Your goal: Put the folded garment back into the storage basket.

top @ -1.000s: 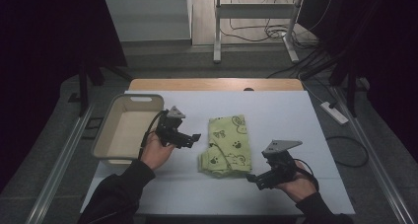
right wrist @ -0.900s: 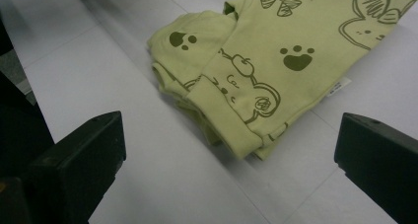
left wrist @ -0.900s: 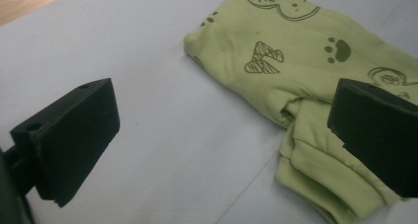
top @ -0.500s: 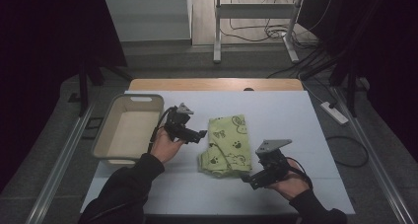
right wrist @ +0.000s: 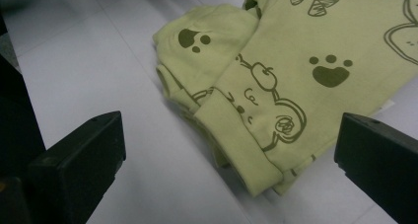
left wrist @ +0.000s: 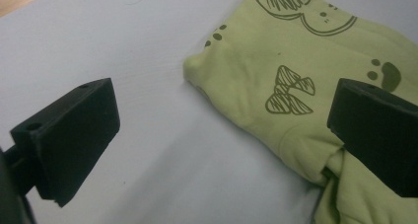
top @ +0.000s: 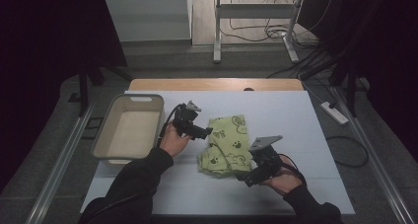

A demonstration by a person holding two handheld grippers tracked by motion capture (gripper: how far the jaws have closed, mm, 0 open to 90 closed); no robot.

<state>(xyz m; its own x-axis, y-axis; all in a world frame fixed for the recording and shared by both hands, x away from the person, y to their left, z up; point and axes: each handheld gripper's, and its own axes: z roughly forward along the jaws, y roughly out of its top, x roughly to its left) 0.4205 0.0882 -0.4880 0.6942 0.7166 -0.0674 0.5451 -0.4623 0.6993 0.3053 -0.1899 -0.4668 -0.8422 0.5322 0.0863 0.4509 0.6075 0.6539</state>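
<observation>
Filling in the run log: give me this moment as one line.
left gripper: open, at folded green garment left edge | right gripper: open, near its front corner | beige bin: left of garment | white table

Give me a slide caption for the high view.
Both open grippers, left and right, flank a folded green garment beside a beige basket.

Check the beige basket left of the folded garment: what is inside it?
The beige basket shows a bare floor in the high view; its near wall hides the nearest strip of the floor.

A lab: white table (top: 296,115), floor cables (top: 276,34), dark curtains (top: 49,31)
</observation>
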